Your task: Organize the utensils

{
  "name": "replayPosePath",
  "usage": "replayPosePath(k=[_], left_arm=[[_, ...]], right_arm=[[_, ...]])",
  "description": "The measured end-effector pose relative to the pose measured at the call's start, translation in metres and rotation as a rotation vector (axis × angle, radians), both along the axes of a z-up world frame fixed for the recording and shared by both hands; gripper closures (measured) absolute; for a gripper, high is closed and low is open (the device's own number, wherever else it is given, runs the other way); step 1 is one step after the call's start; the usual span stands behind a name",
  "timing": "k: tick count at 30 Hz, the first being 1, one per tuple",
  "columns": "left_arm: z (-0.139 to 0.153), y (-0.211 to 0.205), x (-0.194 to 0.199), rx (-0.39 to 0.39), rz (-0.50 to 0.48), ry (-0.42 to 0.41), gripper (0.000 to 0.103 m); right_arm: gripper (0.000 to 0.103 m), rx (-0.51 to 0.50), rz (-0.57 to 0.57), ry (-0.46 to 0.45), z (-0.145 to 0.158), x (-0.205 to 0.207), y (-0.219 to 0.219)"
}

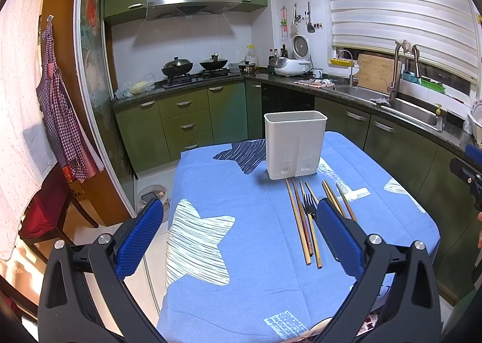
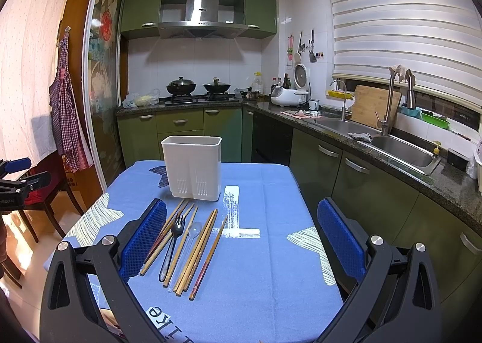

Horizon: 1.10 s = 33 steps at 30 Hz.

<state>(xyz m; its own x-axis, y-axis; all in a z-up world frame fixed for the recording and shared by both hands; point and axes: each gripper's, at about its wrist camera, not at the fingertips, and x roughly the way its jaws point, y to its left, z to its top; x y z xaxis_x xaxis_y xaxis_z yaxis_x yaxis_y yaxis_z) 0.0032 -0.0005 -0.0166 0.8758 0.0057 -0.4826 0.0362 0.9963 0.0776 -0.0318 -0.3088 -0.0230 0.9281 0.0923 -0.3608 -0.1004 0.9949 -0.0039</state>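
Observation:
A white utensil holder [image 1: 295, 144] [image 2: 192, 166] stands upright on the blue tablecloth [image 1: 256, 222] [image 2: 265, 267]. In front of it lie several wooden chopsticks [image 1: 301, 222] [image 2: 198, 249], a black fork [image 1: 309, 207] [image 2: 173, 240] and a clear plastic spoon [image 2: 192, 231]. My left gripper [image 1: 239, 213] hovers open above the cloth, its right finger just over the utensils. My right gripper [image 2: 241, 216] is open too, its left finger beside the chopsticks. Neither holds anything.
Green kitchen cabinets [image 2: 361, 183] and a counter with a steel sink [image 2: 400, 153] run along the right. A stove with two woks [image 1: 192, 67] is at the back. A dark chair [image 1: 51, 210] and a small bin [image 1: 153, 195] stand left of the table.

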Motion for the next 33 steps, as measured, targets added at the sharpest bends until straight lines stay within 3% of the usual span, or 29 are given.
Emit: replayPosePath(k=[12, 17, 21, 26, 29, 33], left_arm=[[-0.003, -0.001, 0.002, 0.000, -0.001, 0.007, 0.006], [-0.010, -0.004, 0.016, -0.010, -0.022, 0.048, 0.006], [-0.027, -0.008, 0.055, -0.045, -0.071, 0.157, 0.006], [-0.075, -0.023, 0.134, -0.069, -0.102, 0.419, 0.006], [-0.099, -0.030, 0.164, -0.124, -0.135, 0.543, 0.006], [-0.120, -0.048, 0.188, -0.134, -0.148, 0.627, 0.007]], right_arm=[[0.004, 0.000, -0.003, 0.003, -0.002, 0.001, 0.001], [0.004, -0.003, 0.005, 0.029, -0.008, 0.010, 0.000], [0.004, -0.021, 0.019, 0.110, -0.016, 0.040, -0.001], [0.004, -0.046, 0.042, 0.347, -0.049, 0.109, -0.006], [0.004, -0.047, 0.071, 0.443, -0.068, 0.141, -0.009], [0.004, -0.020, 0.122, 0.552, -0.088, 0.174, -0.009]])
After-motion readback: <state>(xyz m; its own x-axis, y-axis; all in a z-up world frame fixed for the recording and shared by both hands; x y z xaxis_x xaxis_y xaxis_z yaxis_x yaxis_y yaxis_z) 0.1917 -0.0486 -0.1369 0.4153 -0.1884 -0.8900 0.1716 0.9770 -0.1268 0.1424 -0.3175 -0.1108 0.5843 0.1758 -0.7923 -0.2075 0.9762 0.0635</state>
